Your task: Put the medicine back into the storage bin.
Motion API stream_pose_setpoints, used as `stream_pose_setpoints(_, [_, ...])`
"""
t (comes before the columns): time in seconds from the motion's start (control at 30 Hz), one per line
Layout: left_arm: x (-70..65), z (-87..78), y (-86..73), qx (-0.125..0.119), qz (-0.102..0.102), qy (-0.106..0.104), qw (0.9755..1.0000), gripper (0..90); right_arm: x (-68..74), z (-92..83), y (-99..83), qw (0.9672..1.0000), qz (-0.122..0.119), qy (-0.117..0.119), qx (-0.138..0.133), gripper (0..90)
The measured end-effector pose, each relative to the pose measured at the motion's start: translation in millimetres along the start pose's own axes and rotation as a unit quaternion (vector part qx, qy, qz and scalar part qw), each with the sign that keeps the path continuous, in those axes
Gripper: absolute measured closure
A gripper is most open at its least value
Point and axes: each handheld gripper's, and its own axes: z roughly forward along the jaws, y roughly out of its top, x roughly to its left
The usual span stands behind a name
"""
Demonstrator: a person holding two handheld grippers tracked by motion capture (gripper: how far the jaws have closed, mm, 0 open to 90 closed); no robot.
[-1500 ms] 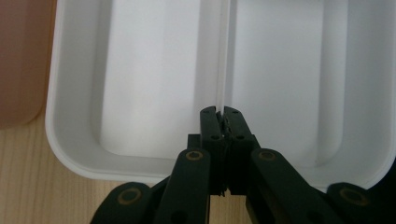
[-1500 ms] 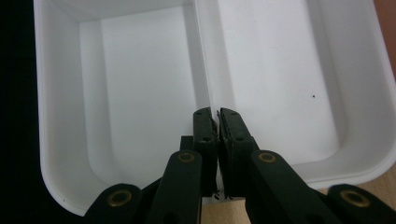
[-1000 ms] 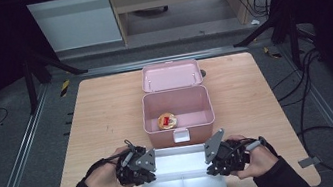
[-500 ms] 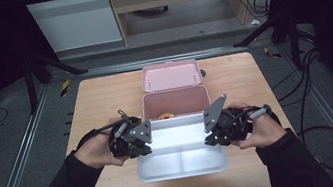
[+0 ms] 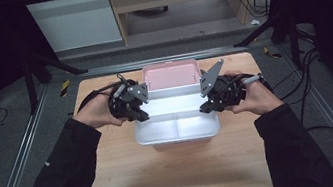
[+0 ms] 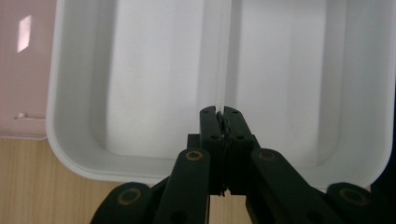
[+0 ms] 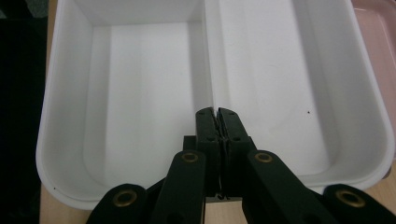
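Here, a white two-compartment tray (image 5: pixel 177 127) is held off the wooden table (image 5: pixel 178 177) between the two grippers, one at each short end. The left gripper (image 5: pixel 140 114) is seen at the tray's left end in the high view, and the right gripper (image 5: pixel 205 106) at its right end. In the left gripper view, the jaws are pressed together on the tray's end wall, right where the centre divider (image 6: pixel 223 56) meets the rim, so the wall is pinched between the pads. The same grip is shown in the right gripper view: the jaws are drawn narrow and clamped on the end wall at the divider (image 7: pixel 209 51), with a compartment to either side. Both compartments are seen to be bare and white.

The tray is placed just in front of a pink box (image 5: pixel 171 75), whose far part is seen past the tray's far rim in the high view; whether the two are touching cannot be told. A strip of the pink box is also caught at the edge of each gripper view (image 6: pixel 23 70) (image 7: pixel 376 42). The person's hands are wrapped around the gripper bodies, the dark sleeves (image 5: pixel 66 175) coming in from below.
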Motion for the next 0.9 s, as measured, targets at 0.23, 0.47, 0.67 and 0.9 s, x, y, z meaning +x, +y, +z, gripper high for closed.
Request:
stream_pose_setpoints(0.23, [30.6, 18.2, -3.9, 0.016, -0.011, -0.005, 0.9998, 88.3, -31.3, 19.4, -9.9, 0.9999, 0.002, 0.008, -0.009, 88.9])
stream_pose_setpoints(0.47, [53.5, 27.3, -0.3, 0.02, -0.023, -0.006, 0.9995, 87.7, -55.9, 34.8, -16.2, 0.9999, 0.011, 0.01, 0.003, 88.5])
stream_pose_setpoints(0.67, [59.2, 45.0, 1.8, 0.028, -0.023, -0.014, 0.9993, 88.4, -67.6, 45.3, -27.8, 0.9994, 0.027, 0.017, 0.012, 87.2])
stream_pose_setpoints(0.9, [59.6, 55.1, -1.5, 0.041, -0.025, -0.018, 0.9987, 88.3, -65.9, 57.2, -29.6, 0.9993, 0.023, 0.021, 0.021, 87.5])
